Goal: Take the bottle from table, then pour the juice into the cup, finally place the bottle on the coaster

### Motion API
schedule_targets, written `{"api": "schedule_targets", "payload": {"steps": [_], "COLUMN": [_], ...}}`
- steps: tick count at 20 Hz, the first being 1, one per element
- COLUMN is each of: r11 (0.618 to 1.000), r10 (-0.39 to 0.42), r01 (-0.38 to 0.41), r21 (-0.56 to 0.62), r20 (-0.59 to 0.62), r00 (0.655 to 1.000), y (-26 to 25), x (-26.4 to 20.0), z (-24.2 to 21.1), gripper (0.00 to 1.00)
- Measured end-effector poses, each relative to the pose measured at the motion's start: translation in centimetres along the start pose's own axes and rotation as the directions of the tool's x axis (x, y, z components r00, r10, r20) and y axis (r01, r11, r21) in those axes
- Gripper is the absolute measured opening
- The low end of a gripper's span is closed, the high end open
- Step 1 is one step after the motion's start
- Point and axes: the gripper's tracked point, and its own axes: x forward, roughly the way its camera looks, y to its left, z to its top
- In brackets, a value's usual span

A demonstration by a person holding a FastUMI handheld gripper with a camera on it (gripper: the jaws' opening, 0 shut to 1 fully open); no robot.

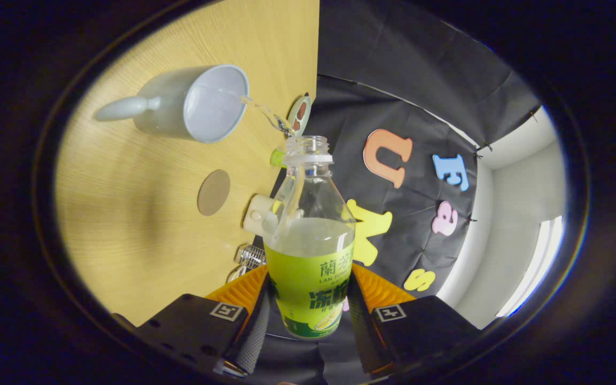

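My gripper (309,305) is shut on a clear bottle (308,235) with a green label, both fingers pressing its lower body. The bottle is uncapped and tilted over, so the wooden table (142,224) appears rotated sideways. A thin stream of pale juice (265,111) runs from the bottle's mouth into the pale grey cup (195,104) with a long handle, just beyond the bottle. The round brown coaster (214,192) lies flat on the table between the cup and my fingers.
Near the table's far edge lie a cream round lid-like object (257,215), a small green item (277,158), an oval green tag (298,113) and clear glass pieces (247,256). The black cloth wall (415,107) stands behind the table.
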Motion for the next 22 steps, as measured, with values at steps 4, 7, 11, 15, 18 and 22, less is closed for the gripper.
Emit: {"api": "schedule_targets", "payload": {"steps": [4,7,11,15,18,22], "r11": [1.000,0.999,0.998,0.996,0.995,0.993], "r10": [-0.010,-0.017,-0.027,-0.038,-0.044,-0.051], "r01": [0.010,0.017,0.026,0.037,0.044,0.050], "r21": [-0.013,-0.031,-0.050,-0.075,-0.085,-0.107], "r20": [-0.004,-0.005,-0.007,-0.001,0.000,-0.001], "r00": [1.000,1.000,1.000,0.999,0.999,0.999], "y": [-0.8,-1.2,-1.9,-2.5,-2.9,-3.5], "x": [0.5,0.6,0.7,0.7,0.6,0.4], "z": [0.0,-0.1,0.0,0.3,0.3,0.2], "gripper": [0.75,0.75,0.75,0.75,0.75,0.75]}}
